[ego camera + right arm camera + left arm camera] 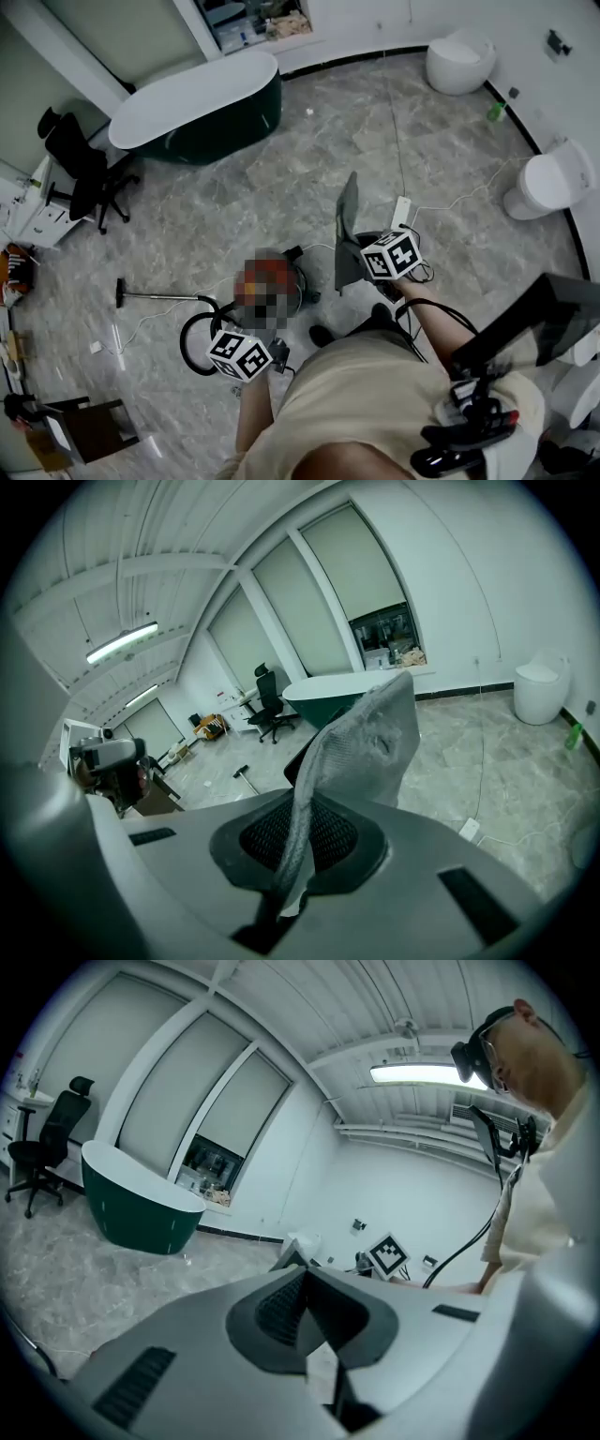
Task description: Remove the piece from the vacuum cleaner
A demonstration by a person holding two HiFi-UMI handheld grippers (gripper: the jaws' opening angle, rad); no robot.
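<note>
I see the piece (367, 731) off the floor, clamped by its lower edge in the closed jaws of my right gripper (292, 853). It is a thin, flat grey panel with a fine mesh-like surface, standing roughly upright and leaning a little. From the head view it shows as a dark slab just beside the vacuum cleaner (299, 283) and apart from it. The vacuum cleaner sits out on the open floor, well away from the walls. Its body looks red with dark parts, though a mosaic patch covers most of it. Its black hose (195, 330) curls in a loop beside it, and the wand (161, 297) lies flat.
</note>
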